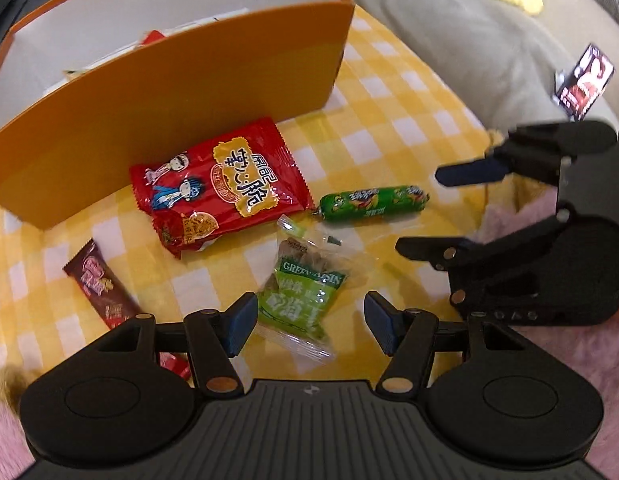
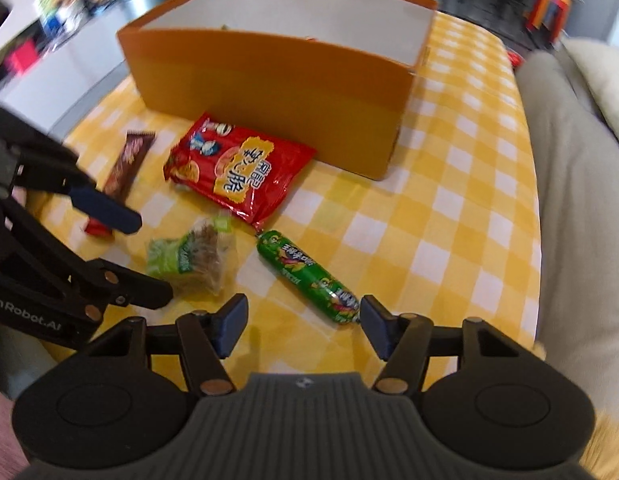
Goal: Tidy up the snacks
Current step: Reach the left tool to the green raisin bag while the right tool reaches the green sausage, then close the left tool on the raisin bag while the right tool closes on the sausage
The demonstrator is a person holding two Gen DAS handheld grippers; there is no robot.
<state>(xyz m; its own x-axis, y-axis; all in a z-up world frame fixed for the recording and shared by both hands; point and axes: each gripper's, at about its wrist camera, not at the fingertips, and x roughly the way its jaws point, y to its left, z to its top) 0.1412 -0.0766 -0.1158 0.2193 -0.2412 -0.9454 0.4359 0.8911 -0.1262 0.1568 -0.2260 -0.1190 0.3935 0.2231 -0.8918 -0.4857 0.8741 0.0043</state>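
Note:
An orange box with white inside stands at the back of the yellow checked cloth, some packets inside it. In front lie a red snack bag, a green sausage, a green clear packet, a brown bar and a small red packet. My left gripper is open, its jaws on either side of the green packet's near end. My right gripper is open and empty, just short of the sausage's near end.
A grey sofa borders the table on the right, with a dark packet lying on it. A pink fluffy surface lies below the table's near edge. Blurred room clutter sits behind the box.

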